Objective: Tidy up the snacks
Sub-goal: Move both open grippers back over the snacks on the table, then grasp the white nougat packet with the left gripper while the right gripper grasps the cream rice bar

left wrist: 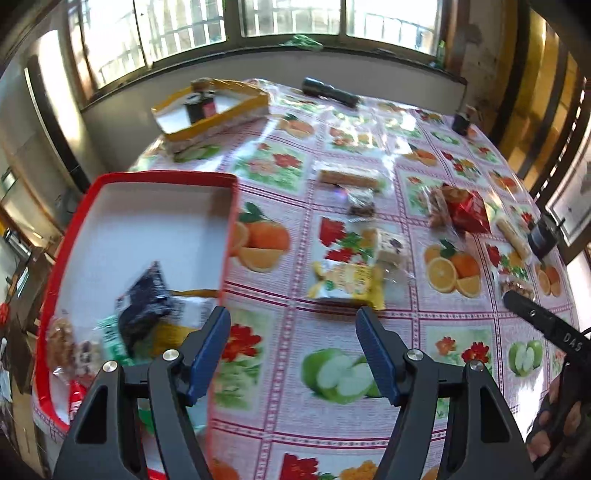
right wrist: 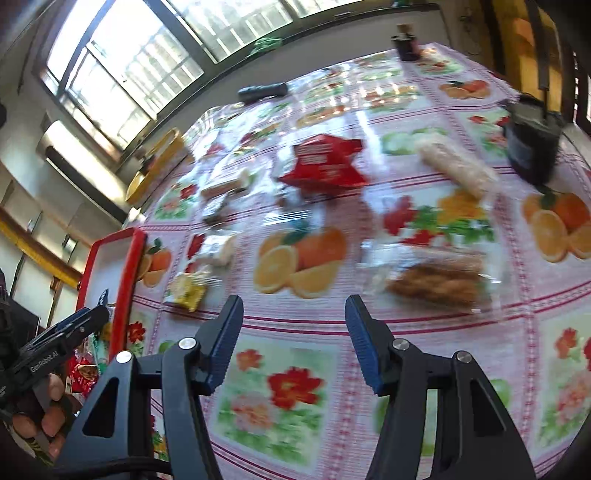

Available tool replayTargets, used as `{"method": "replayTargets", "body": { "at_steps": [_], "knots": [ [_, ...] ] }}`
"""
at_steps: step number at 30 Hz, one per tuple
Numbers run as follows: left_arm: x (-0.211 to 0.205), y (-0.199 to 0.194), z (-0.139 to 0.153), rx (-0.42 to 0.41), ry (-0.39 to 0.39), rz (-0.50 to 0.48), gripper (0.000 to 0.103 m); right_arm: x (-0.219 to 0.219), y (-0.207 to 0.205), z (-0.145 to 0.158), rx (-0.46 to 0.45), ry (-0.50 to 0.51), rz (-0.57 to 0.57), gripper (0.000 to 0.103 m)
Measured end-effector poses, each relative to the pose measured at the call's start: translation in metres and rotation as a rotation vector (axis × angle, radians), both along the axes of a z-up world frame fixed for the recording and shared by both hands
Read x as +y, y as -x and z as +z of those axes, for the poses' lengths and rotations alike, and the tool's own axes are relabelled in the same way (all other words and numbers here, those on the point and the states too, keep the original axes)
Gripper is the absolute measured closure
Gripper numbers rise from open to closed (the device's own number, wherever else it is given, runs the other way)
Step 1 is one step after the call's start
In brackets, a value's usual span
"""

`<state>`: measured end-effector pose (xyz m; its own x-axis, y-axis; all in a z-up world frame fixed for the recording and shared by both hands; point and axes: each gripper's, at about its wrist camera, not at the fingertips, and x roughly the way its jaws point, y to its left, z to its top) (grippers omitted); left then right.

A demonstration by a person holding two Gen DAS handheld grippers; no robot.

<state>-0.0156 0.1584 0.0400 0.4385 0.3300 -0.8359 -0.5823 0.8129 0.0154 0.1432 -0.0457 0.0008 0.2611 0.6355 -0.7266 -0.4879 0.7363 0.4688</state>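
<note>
Yellow snack packet (left wrist: 347, 286) lies just beyond left tool (left wrist: 293, 325).

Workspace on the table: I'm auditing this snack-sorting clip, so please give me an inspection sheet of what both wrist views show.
Surface: table under a glossy fruit-and-flower cloth.
Job's things: red tray at the left edge holds several packets, a dark packet on top; yellow tray at the far corner; loose on the cloth are a yellow packet, red packet, clear bag of brown snacks, pale roll.
Clutter: black torch-like cylinder, dark container.
Grippers: left hand-held gripper and right hand-held gripper open, nothing between the jaws.
Cables: nothing seen.
Surroundings: barred windows behind the table.
</note>
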Motion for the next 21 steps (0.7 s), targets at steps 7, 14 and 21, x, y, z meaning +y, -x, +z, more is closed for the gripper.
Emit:
{"method": "replayTargets", "body": {
  "at_steps": [7,14,21],
  "knots": [
    [-0.001,-0.016,-0.026,0.056,0.087,-0.024,0.032,-0.038,-0.01,-0.004,-0.046,0.052,-0.041,0.041],
    [0.01,-0.04,-0.026,0.042,0.162,-0.01,0.032,-0.052,-0.035,-0.002,-0.1,0.119,-0.068,0.04],
    [0.015,-0.095,-0.029,0.082,0.103,-0.052,0.032,-0.028,-0.087,-0.003,-0.217,0.274,-0.063,0.038]
  ]
}}
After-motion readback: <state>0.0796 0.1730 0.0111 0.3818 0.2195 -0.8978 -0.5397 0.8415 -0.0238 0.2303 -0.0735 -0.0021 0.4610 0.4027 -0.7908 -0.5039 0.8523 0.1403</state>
